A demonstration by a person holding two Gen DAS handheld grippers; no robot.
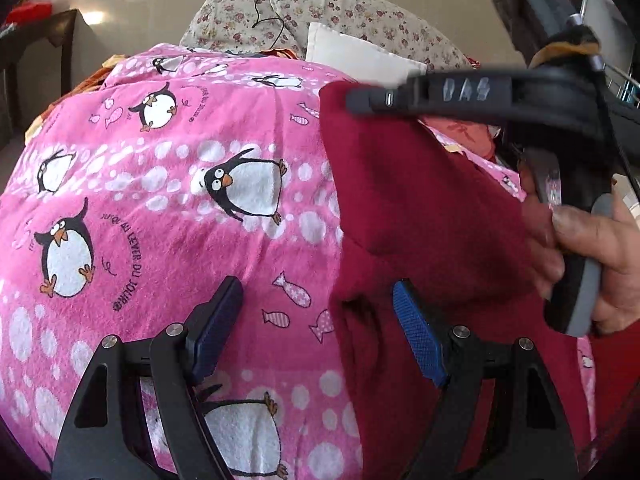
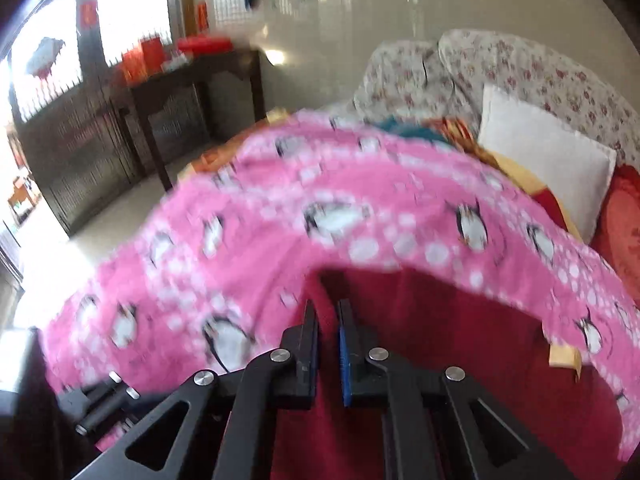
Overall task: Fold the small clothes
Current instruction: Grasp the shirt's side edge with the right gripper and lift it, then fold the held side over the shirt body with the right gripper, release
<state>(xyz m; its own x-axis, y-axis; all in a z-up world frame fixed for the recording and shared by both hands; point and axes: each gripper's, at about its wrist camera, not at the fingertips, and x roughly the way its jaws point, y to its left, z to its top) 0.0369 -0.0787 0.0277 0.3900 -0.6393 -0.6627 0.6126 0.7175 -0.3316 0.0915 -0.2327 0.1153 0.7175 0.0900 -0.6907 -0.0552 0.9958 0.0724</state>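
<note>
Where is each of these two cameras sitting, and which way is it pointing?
Left wrist: rides the left gripper, open, looking down over the pink penguin blanket and dark red garment; the person's right hand shows.
Right wrist: rides the right gripper, nearly shut on the garment, facing the white pillow.
Shared: blanket, garment, pillow, floral bedding.

Open left gripper [image 1: 320, 312] hovers over maroon garment [image 1: 420, 216] on pink blanket [image 1: 180, 184]

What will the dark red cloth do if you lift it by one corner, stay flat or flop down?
Probably flop: the red cloth already drapes in soft folds over the pink blanket. It looks fuzzy, so it likely won't slip from the right tool, which seems nearly shut on it.
</note>
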